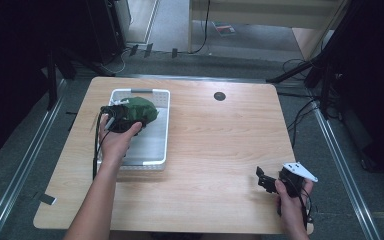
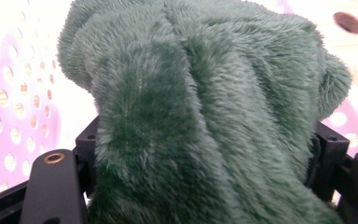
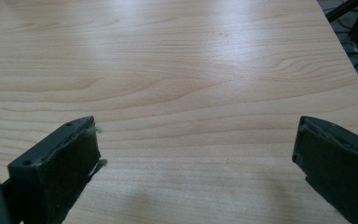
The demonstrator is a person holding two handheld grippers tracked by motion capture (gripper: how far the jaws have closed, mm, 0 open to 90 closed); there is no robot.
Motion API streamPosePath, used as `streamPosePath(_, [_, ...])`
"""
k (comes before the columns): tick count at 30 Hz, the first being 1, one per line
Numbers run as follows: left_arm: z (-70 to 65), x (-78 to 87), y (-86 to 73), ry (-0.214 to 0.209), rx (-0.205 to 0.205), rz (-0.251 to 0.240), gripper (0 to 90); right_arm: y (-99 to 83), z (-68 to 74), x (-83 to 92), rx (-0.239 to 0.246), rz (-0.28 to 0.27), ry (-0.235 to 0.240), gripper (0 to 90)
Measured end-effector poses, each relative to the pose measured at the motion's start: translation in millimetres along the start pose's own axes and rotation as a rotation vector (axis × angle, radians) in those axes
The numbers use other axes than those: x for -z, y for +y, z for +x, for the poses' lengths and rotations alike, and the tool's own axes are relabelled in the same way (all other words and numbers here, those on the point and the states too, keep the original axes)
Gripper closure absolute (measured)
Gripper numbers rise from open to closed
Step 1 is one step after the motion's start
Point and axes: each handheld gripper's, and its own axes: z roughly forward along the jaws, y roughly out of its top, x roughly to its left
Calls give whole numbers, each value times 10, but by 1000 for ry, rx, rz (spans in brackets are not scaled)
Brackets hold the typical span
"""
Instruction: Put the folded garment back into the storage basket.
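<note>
Left gripper point(image 1: 122, 119) squeezing a fuzzy green plush cloth point(image 2: 200, 112) over the white basket point(image 1: 163, 145), maybe for dropping in. Right gripper point(image 3: 196, 168) wide open, empty, waiting above the wooden table point(image 3: 191, 60).

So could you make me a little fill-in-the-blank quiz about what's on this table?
1. The left gripper grips a fluffy cloth coloured ____.
2. That cloth is over a white perforated ____.
3. The right gripper has its jaws ____, over bare wooden table.
4. The round dark hole lies toward the table's ____ edge.

Missing words: green; tray; open; far
</note>
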Motion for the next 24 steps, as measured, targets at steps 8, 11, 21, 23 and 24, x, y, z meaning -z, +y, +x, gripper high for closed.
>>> streamPosePath(8, [34, -163, -34, 22, 6, 111, 250, 0, 0, 2, 1, -1, 2, 8])
streamPosePath(11, [60, -204, -39, 48, 18, 159, 249, 0, 0, 1, 0, -2, 1, 8])
streamPosePath(21, [47, -167, 4, 38, 25, 189, 24, 0, 0, 0, -1, -2, 0, 8])
streamPosePath(23, [38, -120, 19, 3, 30, 174, 25, 0, 1, 1, 0, -1, 0, 8])
streamPosePath(24, [27, -98, 22, -9, 26, 171, 25, 0, 0, 1, 1, -1, 0, 8])
